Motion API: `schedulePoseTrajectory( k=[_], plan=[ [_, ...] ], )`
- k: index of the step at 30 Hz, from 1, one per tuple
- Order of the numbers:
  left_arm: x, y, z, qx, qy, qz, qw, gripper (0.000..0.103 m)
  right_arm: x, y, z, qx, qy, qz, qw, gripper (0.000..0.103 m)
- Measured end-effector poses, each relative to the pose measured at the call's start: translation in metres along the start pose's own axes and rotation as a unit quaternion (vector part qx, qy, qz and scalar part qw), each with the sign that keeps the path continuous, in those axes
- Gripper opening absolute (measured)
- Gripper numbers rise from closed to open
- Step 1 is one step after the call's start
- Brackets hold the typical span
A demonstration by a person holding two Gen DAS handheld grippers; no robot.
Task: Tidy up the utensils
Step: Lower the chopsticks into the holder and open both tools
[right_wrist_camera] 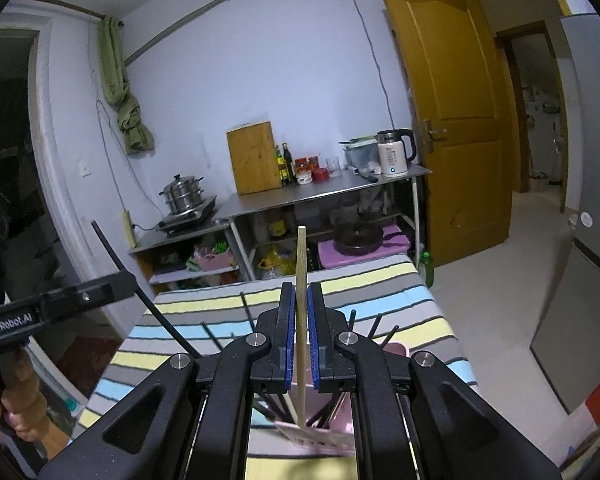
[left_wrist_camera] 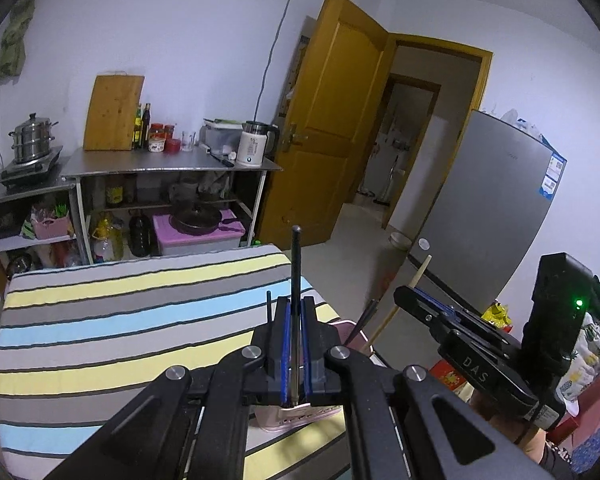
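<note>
Above the pink holder [right_wrist_camera: 332, 428], the left gripper [left_wrist_camera: 296, 336] jaws pinch a black chopstick [left_wrist_camera: 295, 264]; the right gripper [right_wrist_camera: 301, 332] jaws pinch a wooden chopstick [right_wrist_camera: 301, 276]. Either thin stick could pivot and slip, missing the holder.

A striped bed [left_wrist_camera: 100, 320] carries the things; its cover runs in grey, yellow, pale blue and white bands, edged with thin dark lines. It stretches ahead of both grippers and below them. Directly under the left gripper [left_wrist_camera: 296, 308] a pink holder [left_wrist_camera: 300, 420] sits on the bed, near the bed's right edge. From the right gripper [right_wrist_camera: 301, 292] the same holder [right_wrist_camera: 396, 350] shows just below the fingers, with dark chopsticks [right_wrist_camera: 374, 326] standing in it. More dark chopsticks [right_wrist_camera: 212, 336] lie flat on the cover, ahead and left of that gripper.
</note>
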State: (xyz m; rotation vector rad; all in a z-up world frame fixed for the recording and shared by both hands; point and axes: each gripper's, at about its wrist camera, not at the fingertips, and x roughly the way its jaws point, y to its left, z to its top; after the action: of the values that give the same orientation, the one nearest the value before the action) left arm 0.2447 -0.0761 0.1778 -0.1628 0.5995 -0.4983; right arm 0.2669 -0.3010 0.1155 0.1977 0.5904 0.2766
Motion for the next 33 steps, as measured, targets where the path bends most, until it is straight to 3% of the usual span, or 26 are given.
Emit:
schedulePoseTrajectory(
  k=[16,28,33],
  plan=[
    [0.062,0.014,-0.034,-0.004,0.052,0.006,0.9986,0.004,0.026,-0.007,-0.043,-0.015,0.026,-0.009,0.999,0.006],
    [0.086,0.016,-0.063,0.006,0.099,0.005,0.995,0.005,0.037,-0.009,-0.07,-0.026,0.081,-0.012,0.996,0.006],
    [0.084,0.016,-0.066,0.005,0.099,0.009,0.995,0.006,0.034,-0.012,-0.072,-0.028,0.09,-0.016,0.995,0.007]
  ],
)
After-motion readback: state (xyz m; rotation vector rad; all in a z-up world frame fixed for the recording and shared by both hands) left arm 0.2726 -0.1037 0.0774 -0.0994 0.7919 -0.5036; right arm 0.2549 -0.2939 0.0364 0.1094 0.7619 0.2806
